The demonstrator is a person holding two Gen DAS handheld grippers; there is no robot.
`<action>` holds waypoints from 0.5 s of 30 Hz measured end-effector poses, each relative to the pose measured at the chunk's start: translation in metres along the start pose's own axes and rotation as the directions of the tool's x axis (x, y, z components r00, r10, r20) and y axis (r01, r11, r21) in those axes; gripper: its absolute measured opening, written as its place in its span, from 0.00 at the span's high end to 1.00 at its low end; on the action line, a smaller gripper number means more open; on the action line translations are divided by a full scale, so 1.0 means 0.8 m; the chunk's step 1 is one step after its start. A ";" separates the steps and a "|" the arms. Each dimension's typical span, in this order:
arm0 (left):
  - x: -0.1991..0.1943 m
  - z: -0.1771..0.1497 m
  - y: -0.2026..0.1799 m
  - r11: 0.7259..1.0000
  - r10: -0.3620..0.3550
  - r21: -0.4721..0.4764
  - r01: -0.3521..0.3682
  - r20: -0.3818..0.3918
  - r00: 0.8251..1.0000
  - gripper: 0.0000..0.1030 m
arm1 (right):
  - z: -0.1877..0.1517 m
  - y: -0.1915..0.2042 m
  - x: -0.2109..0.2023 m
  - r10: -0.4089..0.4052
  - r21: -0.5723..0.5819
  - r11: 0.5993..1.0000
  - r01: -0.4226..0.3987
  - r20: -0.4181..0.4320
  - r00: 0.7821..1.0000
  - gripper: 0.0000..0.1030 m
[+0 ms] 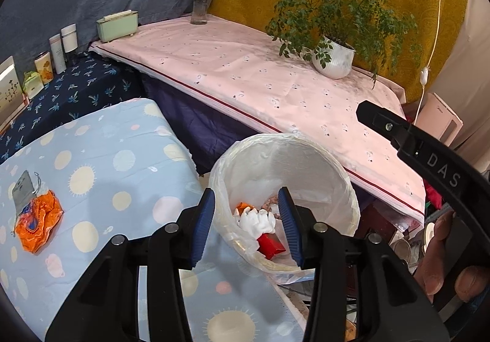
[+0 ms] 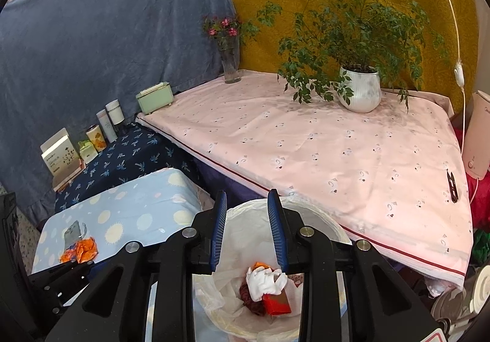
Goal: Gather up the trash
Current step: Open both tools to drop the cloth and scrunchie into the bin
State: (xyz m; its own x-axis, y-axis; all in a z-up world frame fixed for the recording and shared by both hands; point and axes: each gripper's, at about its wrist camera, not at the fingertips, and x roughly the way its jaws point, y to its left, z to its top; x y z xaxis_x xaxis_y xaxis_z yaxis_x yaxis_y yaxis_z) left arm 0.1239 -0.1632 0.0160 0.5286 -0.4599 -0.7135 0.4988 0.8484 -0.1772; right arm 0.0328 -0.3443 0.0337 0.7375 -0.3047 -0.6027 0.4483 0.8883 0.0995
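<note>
Behind the pink tabletop point(image 2: 337, 152) hang blue and yellow cloths. Both tools, left tool point(image 1: 248, 219) and right tool point(image 2: 246, 231), stand narrowly parted and empty above the lined trash bin point(image 1: 309, 158). An orange wrapper point(image 1: 36, 219) lies near the left edge of the sun-patterned tabletop point(image 1: 122, 158).

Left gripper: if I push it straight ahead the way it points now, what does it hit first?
Most likely the trash in the bin: the left gripper, jaws open and empty, aims into the lined trash bin, at the crumpled white tissue above the red box. Depth is unclear; the near rim could catch first.
</note>
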 end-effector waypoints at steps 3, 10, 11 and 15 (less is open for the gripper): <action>-0.001 -0.001 0.012 1.000 0.011 -0.014 -0.011 0.002 1.000 0.60 | -0.001 0.009 0.006 0.009 -0.016 1.000 -0.009 -0.010 1.000 0.73; -0.004 -0.007 0.045 0.998 0.038 -0.053 -0.038 0.002 0.999 0.60 | -0.009 0.036 0.017 0.021 -0.054 0.998 -0.022 -0.025 0.999 0.73; -0.004 -0.009 0.051 0.997 0.042 -0.058 -0.042 0.002 0.999 0.60 | -0.010 0.039 0.018 0.023 -0.056 0.998 -0.025 -0.027 0.999 0.73; -0.004 -0.014 0.072 0.995 0.060 -0.086 -0.060 -0.001 0.998 0.60 | -0.013 0.053 0.026 0.034 -0.072 0.997 -0.037 -0.041 0.999 0.73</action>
State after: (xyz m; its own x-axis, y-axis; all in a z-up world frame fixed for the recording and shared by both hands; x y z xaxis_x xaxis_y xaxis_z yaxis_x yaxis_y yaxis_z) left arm 0.1430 -0.1095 0.0004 0.5566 -0.4079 -0.7237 0.4057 0.8937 -0.1916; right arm 0.0621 -0.3094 0.0170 0.7306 -0.2602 -0.6312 0.3833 0.9214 0.0639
